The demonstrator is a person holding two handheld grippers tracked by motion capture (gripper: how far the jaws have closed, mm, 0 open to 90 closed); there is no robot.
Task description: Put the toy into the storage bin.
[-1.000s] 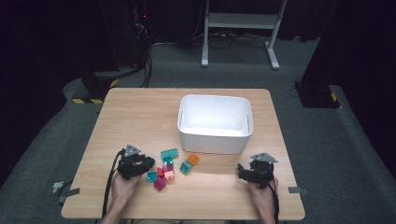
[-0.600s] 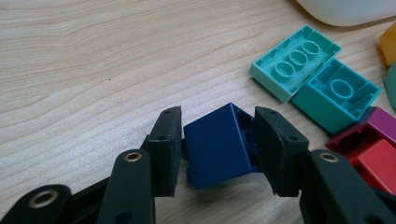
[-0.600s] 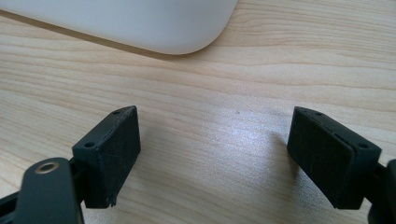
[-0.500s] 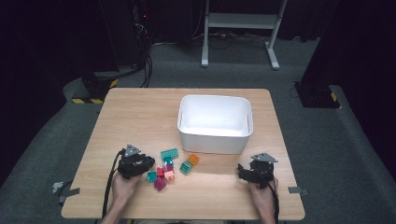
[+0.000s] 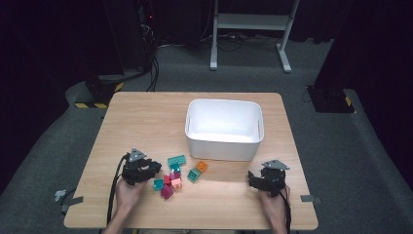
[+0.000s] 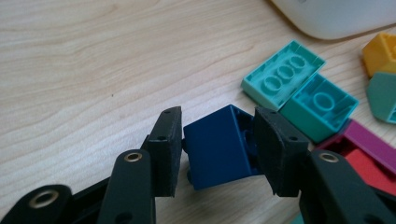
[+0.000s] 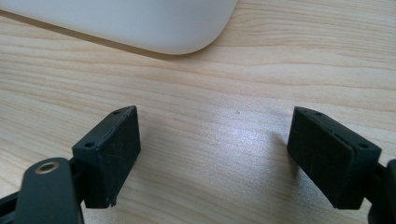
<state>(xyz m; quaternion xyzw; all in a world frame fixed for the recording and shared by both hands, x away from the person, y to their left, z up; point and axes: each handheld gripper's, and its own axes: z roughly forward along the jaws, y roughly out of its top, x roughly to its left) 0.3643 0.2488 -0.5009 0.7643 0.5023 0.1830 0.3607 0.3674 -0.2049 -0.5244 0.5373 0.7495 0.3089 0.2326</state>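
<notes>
The left claw (image 6: 217,144) is clenched on a dark blue plastic building brick (image 6: 215,148), which sits tilted between its two black jaws, low over the wooden tabletop (image 6: 93,70). Just beside it lie a flat turquoise plastic brick (image 6: 282,74) and a teal square brick (image 6: 320,105). The right claw (image 7: 215,158) is released, jaws wide apart over bare wood, near the white plastic bin (image 5: 224,129).

red brick (image 6: 373,173) cut off, orange brick (image 6: 380,52) cropped

No readable text, label, brand or number appears on anything here.
</notes>
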